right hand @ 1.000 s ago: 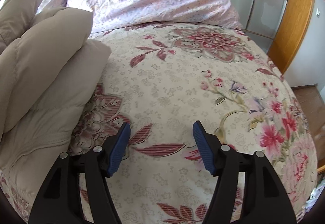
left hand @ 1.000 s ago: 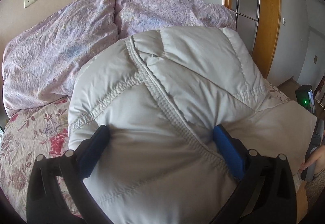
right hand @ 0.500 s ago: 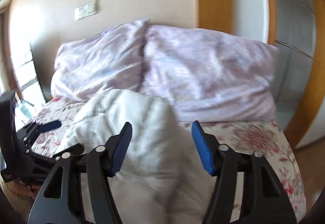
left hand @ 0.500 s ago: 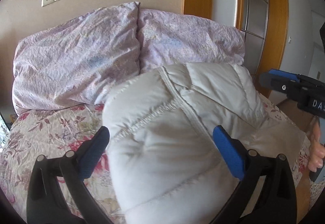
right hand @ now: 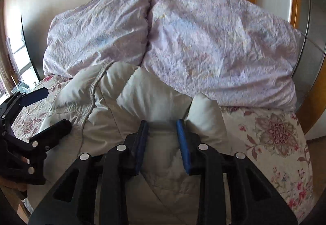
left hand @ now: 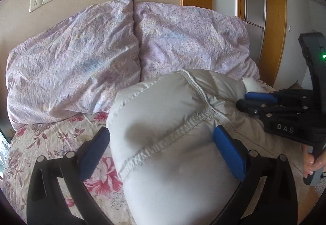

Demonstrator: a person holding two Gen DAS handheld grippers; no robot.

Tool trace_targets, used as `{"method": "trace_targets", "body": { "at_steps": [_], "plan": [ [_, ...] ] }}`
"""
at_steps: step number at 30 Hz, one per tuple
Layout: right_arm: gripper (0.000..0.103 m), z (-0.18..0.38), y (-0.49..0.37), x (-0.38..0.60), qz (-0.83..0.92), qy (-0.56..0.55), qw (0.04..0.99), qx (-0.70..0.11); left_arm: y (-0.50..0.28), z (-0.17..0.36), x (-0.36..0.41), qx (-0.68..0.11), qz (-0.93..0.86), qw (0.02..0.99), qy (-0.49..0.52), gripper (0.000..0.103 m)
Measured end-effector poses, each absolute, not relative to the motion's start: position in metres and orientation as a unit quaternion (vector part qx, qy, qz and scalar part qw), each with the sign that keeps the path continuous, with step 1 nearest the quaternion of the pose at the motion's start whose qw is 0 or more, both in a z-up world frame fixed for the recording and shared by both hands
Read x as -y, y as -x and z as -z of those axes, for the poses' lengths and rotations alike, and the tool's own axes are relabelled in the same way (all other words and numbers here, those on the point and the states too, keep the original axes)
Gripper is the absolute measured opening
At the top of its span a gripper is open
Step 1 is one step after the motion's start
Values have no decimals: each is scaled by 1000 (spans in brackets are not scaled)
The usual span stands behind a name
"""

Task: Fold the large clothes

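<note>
Right tongs (right hand: 162, 123) pinch the padded jacket (left hand: 173, 143) — left tongs (left hand: 161, 139) spread wide.

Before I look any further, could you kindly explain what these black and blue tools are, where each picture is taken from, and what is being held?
They are handheld two-finger grippers, one in each of a person's hands, each carrying a fisheye camera looking along its fingers. The left camera shows the left gripper open, its blue pads either side of a puffy white jacket on a floral bedspread. The right camera shows the right gripper closed on a bunch of that jacket. Two lilac pillows lean against the wall behind.
</note>
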State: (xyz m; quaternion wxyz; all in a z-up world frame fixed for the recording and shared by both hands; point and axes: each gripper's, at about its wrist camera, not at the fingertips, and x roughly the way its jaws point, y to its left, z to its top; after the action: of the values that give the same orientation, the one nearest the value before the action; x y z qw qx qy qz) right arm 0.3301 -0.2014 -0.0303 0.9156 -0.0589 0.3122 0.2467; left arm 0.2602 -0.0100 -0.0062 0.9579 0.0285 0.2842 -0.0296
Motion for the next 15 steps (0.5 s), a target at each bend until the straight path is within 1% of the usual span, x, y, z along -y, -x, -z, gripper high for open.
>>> {"method": "trace_targets", "body": {
  "at_steps": [6,15],
  "plan": [
    [31,49,-333,209,-259,56,915,-305,-271,17,26,-303,44,951,-37,101],
    [31,72,-352,220,-282,15,907,-312,-284,36,41,-312,26,948,-63,101]
  ]
}}
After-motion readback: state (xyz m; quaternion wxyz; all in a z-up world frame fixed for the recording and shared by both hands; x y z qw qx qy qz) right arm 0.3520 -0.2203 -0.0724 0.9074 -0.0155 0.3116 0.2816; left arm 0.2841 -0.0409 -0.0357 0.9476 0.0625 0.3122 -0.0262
